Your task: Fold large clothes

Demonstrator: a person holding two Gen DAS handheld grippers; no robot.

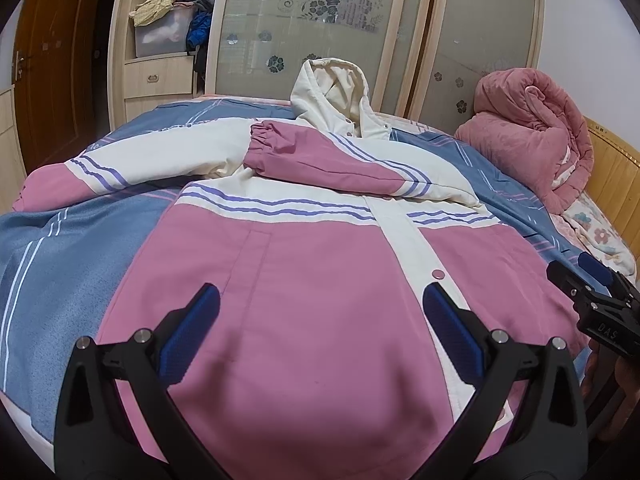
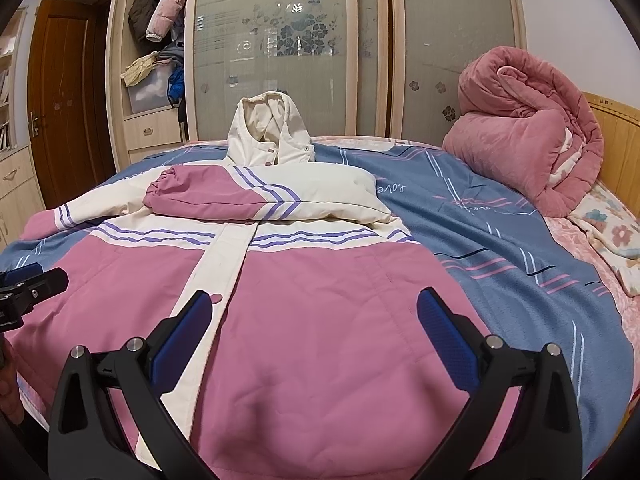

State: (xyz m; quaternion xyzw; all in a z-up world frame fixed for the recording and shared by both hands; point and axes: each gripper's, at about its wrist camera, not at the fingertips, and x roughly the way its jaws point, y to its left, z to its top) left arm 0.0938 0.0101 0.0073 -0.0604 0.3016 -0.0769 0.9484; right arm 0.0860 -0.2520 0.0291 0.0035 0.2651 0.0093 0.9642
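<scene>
Folding the other sleeve [image 1: 92,168] across the jacket [image 1: 320,280] comes next, I reckon. Left gripper [image 1: 320,332] and right gripper [image 2: 316,332] both hang spread apart, empty; I'd pinch the cuff out at 10 o'clock.

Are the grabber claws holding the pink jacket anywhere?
No. The left gripper and the right gripper are both open above the jacket, and nothing is between their fingers.

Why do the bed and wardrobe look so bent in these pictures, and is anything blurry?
Left wrist view: the fisheye lens bows the bed and wardrobe; corners go black; the jacket is sharp but blurs near the bottom edge. Right wrist view: same bulge, soft even room light, faint sheen on the wardrobe glass.
</scene>
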